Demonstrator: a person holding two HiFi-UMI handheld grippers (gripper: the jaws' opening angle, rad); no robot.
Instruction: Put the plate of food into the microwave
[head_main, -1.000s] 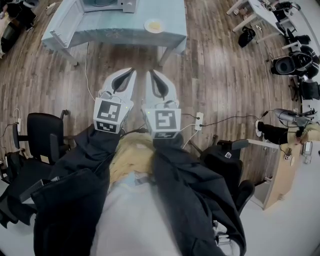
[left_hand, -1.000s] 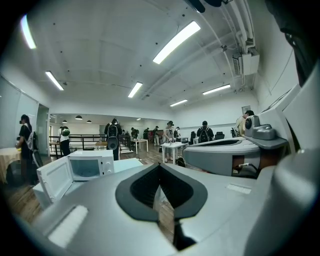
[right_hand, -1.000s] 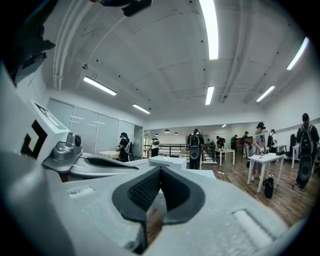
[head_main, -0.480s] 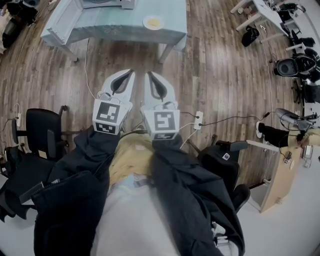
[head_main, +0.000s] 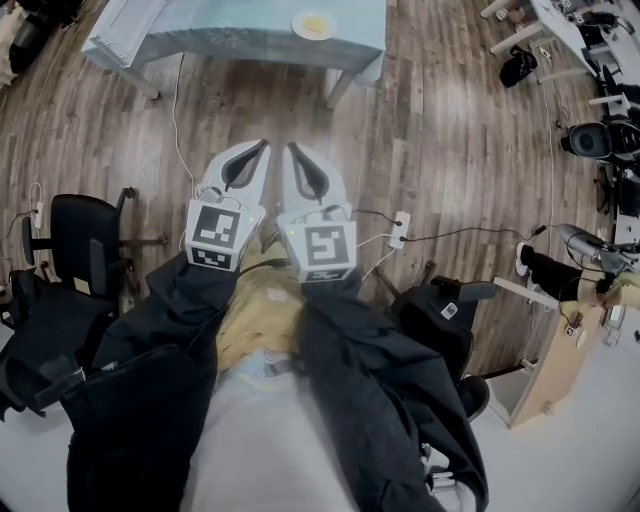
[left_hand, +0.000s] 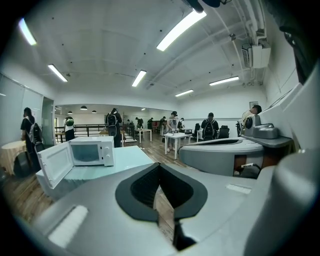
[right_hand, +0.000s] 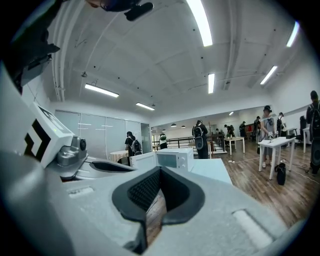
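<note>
A white plate of yellow food (head_main: 314, 24) lies on the light-blue table (head_main: 250, 40) at the top of the head view. The white microwave (left_hand: 90, 151) stands on that table with its door (left_hand: 54, 164) swung open to the left; the right gripper view shows the microwave (right_hand: 172, 159) too. Both grippers are held side by side over the wooden floor, well short of the table. My left gripper (head_main: 264, 146) is shut and holds nothing. My right gripper (head_main: 291, 148) is shut as well, also with nothing in it. Neither gripper view shows the plate.
Black office chairs stand at the left (head_main: 85, 260) and the right (head_main: 445, 310) of the person. A white power strip (head_main: 399, 228) and cables lie on the floor. Other tables, chairs and several people (left_hand: 210, 127) are farther back in the room.
The table and plate have slid toward the top edge of the head view, and the microwave body has left that view. Both grippers stay shut, side by side.
</note>
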